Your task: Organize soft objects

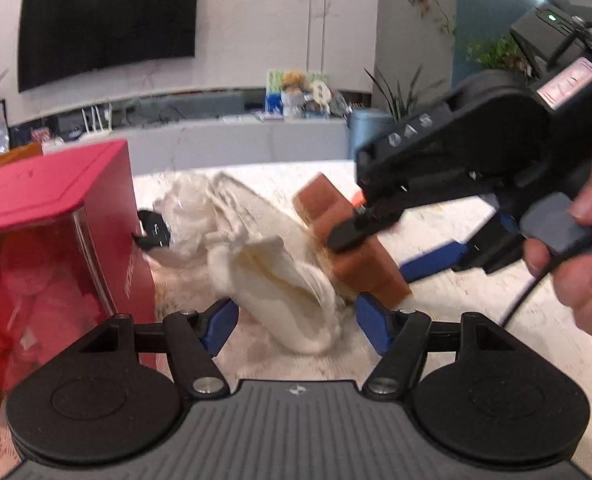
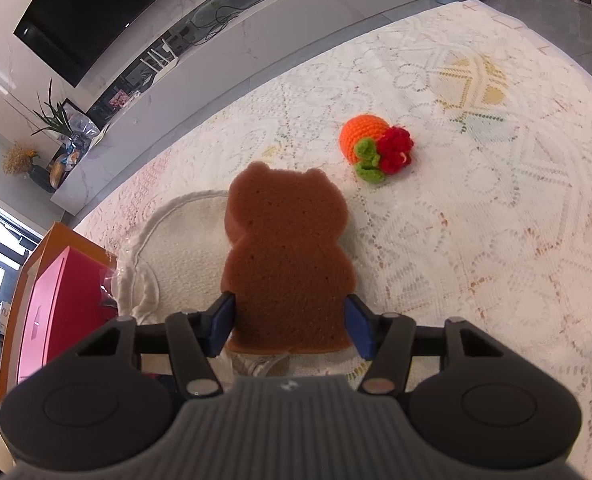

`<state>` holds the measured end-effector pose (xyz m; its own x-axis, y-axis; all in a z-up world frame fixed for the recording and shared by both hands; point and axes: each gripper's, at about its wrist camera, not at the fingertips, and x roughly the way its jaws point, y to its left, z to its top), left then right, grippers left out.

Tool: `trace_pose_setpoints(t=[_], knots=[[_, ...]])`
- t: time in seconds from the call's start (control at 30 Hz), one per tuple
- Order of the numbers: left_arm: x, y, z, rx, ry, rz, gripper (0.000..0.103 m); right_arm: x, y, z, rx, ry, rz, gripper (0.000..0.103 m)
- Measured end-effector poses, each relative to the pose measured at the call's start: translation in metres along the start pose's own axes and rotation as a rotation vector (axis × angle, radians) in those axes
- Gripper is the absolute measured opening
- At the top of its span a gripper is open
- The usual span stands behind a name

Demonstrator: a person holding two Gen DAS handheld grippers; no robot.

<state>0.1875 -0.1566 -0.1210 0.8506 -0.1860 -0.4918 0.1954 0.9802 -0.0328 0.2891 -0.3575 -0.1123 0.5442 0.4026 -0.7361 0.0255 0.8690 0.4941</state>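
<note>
We see our right claw [image 2: 288,322] clamped on the lower part of a brown bear-shaped foam sponge [image 2: 285,256], its blue fingers [image 2: 223,320] pressed against the sponge's two sides. In the left wrist view the same right claw [image 1: 360,232] reaches in from the right, and the sponge [image 1: 370,264] sits tilted against a crumpled cream-white cloth [image 1: 271,276]. Our left claw [image 1: 296,324] stands wide, its blue fingers on either side of the cloth without pinching it. The cloth [image 2: 183,256] lies on the bench with a white lace cover [image 2: 476,240], just beside a red box with a clear window [image 1: 55,232] at the left. An orange crocheted fruit with green leaves and a red flower [image 2: 372,148] rests on the lace beyond the sponge, apart from it.
</note>
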Motion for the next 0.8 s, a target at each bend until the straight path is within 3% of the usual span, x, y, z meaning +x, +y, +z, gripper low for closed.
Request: trace_pose_setpoints(t=[0.13, 0.2, 0.27, 0.33, 0.37, 0.53, 0.8], knots=[[0.002, 0.007, 0.010, -0.070, -0.026, -0.021, 0.078, -0.002, -0.004, 0.000, 0.003, 0.003, 0.008, 0.058], [0.002, 0.014, 0.014, -0.086, -0.024, -0.095, 0.057, -0.005, -0.007, 0.000, 0.027, -0.001, 0.010, 0.058], [0.001, 0.022, 0.017, -0.112, -0.013, -0.173, 0.028, -0.009, -0.008, 0.000, 0.022, -0.009, 0.001, 0.058], [-0.003, 0.022, 0.020, -0.097, -0.013, -0.150, 0.012, -0.013, -0.008, 0.000, 0.017, -0.015, -0.012, 0.058], [-0.005, 0.023, 0.021, -0.082, -0.013, -0.146, 0.008, -0.016, -0.009, 0.000, 0.015, -0.019, -0.017, 0.058], [-0.024, 0.032, 0.031, -0.021, -0.007, -0.253, 0.006, -0.029, -0.018, -0.001, 0.031, -0.047, -0.040, 0.058], [-0.067, 0.049, 0.019, 0.120, 0.111, -0.326, 0.007, -0.043, -0.009, -0.013, -0.064, -0.043, -0.099, 0.058]])
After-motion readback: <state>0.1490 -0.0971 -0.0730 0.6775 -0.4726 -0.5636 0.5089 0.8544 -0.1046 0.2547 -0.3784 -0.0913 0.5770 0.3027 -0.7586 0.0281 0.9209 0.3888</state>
